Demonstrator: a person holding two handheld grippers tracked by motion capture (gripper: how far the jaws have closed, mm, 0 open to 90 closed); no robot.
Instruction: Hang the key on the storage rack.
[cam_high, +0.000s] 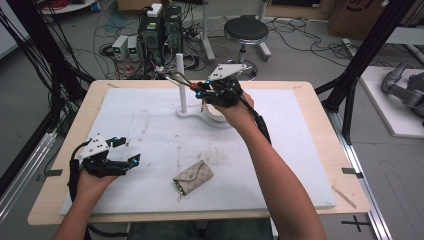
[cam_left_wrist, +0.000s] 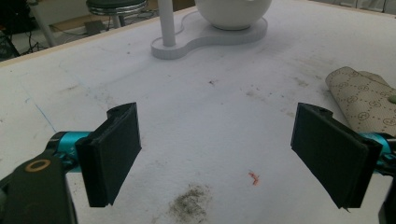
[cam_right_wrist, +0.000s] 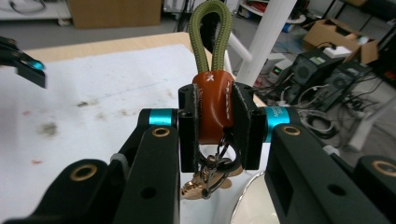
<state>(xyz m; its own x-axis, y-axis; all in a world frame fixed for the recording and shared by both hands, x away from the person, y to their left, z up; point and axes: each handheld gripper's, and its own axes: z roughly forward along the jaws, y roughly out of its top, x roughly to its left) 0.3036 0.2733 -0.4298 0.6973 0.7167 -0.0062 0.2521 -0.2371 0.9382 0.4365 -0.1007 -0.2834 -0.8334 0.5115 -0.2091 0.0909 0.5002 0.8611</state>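
My right gripper (cam_high: 201, 90) is lifted over the far middle of the table, next to the white upright peg (cam_high: 181, 80). It is shut on a keychain (cam_right_wrist: 213, 109) with a brown leather tab, an olive cord loop (cam_right_wrist: 209, 37) above the jaws and metal clips hanging below. In the high view the loop (cam_high: 176, 78) reaches toward the peg's upper part. My left gripper (cam_high: 128, 150) rests low at the table's left, open, with nothing between its jaws (cam_left_wrist: 217, 154). A beige patterned key pouch (cam_high: 193, 177) lies at the near middle of the mat.
The peg stands on a white base (cam_high: 191, 113) that also carries a white bowl (cam_high: 215, 114). The white mat (cam_high: 300, 150) covers the wooden table. Beyond the far edge are a stool (cam_high: 245, 30), computers and cables on the floor.
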